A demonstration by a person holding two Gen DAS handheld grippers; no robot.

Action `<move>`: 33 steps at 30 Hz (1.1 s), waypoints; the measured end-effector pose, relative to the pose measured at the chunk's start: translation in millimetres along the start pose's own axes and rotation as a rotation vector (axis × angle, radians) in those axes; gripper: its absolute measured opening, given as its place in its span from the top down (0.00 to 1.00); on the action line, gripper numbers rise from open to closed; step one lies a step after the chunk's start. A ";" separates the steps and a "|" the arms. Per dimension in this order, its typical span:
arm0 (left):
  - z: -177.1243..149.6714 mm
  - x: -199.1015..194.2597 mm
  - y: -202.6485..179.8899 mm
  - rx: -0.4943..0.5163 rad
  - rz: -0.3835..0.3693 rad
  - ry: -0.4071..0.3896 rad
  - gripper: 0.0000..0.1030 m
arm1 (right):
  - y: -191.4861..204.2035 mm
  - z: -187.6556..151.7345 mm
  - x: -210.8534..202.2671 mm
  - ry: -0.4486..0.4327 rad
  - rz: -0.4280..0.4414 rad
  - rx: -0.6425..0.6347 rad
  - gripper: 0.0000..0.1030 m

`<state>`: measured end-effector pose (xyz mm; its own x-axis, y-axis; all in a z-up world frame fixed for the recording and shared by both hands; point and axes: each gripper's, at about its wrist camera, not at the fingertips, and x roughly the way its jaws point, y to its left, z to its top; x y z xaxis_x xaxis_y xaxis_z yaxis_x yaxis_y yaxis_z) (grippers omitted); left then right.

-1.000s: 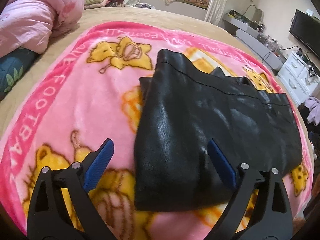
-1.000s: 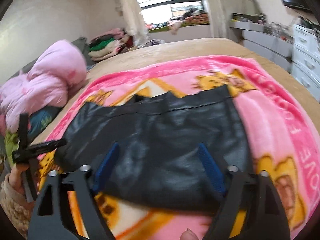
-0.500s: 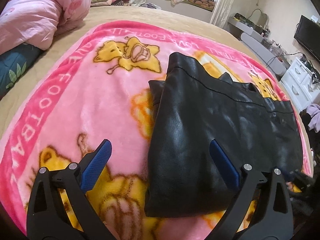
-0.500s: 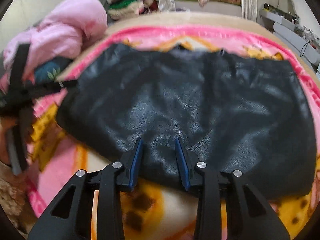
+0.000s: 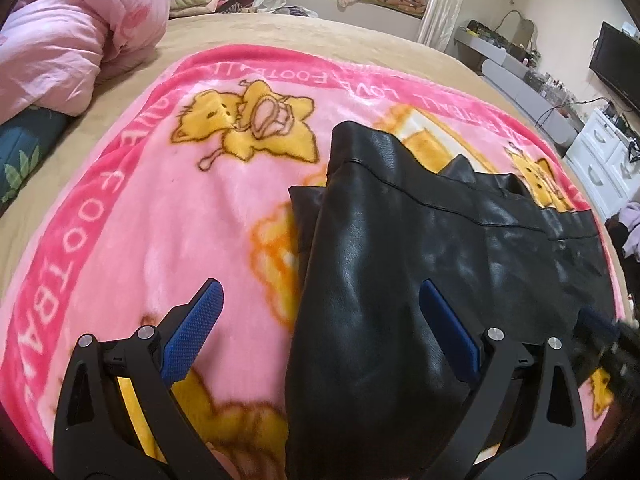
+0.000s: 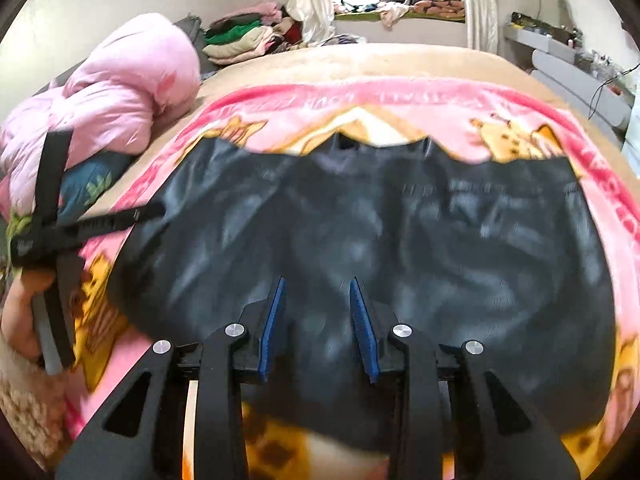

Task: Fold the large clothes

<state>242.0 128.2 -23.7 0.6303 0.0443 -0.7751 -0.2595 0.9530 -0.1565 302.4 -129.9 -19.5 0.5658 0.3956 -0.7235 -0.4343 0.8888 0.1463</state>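
A black, leather-looking garment (image 5: 420, 272) lay folded on a pink cartoon-print blanket (image 5: 160, 208) spread over the bed (image 5: 248, 32). Its surface was glossy and creased, with a stitched seam running across the upper layer and small pointed edges jutting out along the far side. A lower layer stuck out a little beyond the top one at its left edge. In the right wrist view the garment (image 6: 360, 240) spanned most of the blanket's width, blurred, its near edge curving just under the camera.

The left tool (image 5: 320, 336) stood wide open with nothing between its blue pads; one pad hung over bare blanket and the other over the garment's left end. The right tool (image 6: 318, 330) was narrowed to a small gap, low over the garment's near edge; whether any fabric sat between its pads could not be told. It showed only as a dark blur at the far right of the left wrist view.

A pink quilt (image 6: 120, 92) was bunched at the head of the bed, over a dark leaf-print cushion (image 5: 20, 152). Folded clothes (image 6: 240, 40) were stacked beyond it, near the window.
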 end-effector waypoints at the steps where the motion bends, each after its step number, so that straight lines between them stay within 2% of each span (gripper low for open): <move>1: 0.0 3.9 -0.6 0.002 -0.002 0.011 0.11 | -0.8 7.9 6.0 0.001 -0.018 -0.001 0.72; 6: 0.7 9.6 -1.1 0.024 -0.005 0.024 0.11 | -10.5 43.5 42.9 0.016 -0.053 0.049 0.76; 8: 2.0 10.0 -0.7 0.031 -0.004 0.020 0.11 | -14.8 54.0 61.7 0.044 -0.094 0.055 0.76; 11: 3.8 10.9 0.0 0.041 0.008 0.016 0.11 | -22.4 56.4 95.2 0.138 -0.145 0.073 0.76; 16: 8.0 8.9 6.7 0.021 0.002 0.016 0.11 | -25.3 52.2 108.4 0.153 -0.151 0.075 0.76; 20: 11.4 7.4 13.3 -0.002 -0.005 0.013 0.11 | -25.0 50.0 82.4 0.102 -0.086 0.105 0.75; 23: 12.9 8.1 17.5 -0.016 -0.021 0.015 0.11 | -10.0 33.7 50.1 0.050 -0.053 0.060 0.75; 26: 13.9 10.3 20.2 -0.026 -0.032 0.017 0.11 | -2.9 11.4 33.9 0.046 -0.054 0.054 0.75; 29: 14.0 12.6 21.5 -0.037 -0.052 0.029 0.11 | -9.3 -11.1 41.6 0.093 -0.031 0.106 0.73; 31: 14.8 14.0 22.1 -0.041 -0.069 0.036 0.11 | -7.4 -14.8 40.6 0.081 -0.032 0.095 0.73; 32: 15.5 14.6 23.0 -0.044 -0.075 0.038 0.11 | -3.6 -13.9 35.1 0.062 -0.032 0.083 0.68; 33: 16.2 15.1 24.0 -0.047 -0.080 0.041 0.11 | 4.1 -12.9 26.1 0.034 -0.014 0.060 0.56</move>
<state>257.2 156.7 -29.2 0.6198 -0.0449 -0.7834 -0.2440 0.9378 -0.2468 306.3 -118.9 -46.6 0.5474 0.3757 -0.7478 -0.3831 0.9069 0.1753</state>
